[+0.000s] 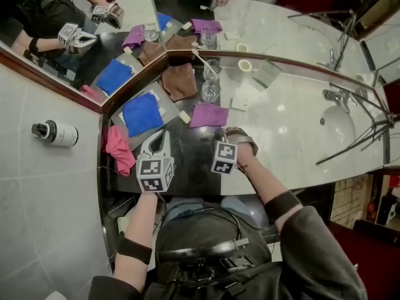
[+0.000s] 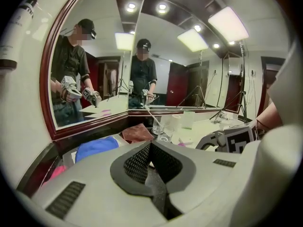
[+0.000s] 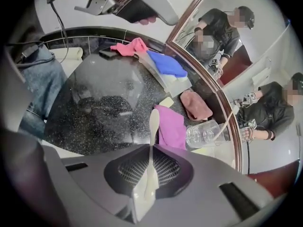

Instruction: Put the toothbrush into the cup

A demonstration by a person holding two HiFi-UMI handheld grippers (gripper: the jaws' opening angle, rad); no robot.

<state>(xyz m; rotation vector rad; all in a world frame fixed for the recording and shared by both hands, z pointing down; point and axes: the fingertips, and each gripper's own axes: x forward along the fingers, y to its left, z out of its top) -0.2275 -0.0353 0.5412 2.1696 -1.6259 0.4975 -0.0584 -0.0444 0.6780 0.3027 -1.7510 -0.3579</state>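
Fingers of the right gripper (image 3: 150,168) clamp the toothbrush (image 3: 152,126) — left gripper (image 2: 151,168) pressed shut, empty.

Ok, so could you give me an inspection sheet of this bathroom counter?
surface: dark speckled counter.
job's things: toothbrush in the right gripper; near cup empty; far cup holds a second brush.
clutter: blue cloth, brown cloth, purple cloth, pink cloth.
grippers: left gripper shut, empty; right gripper shut on the toothbrush.
cables: black cable near the person's jeans.
surroundings: corner mirror, sink, bottle on the ledge.
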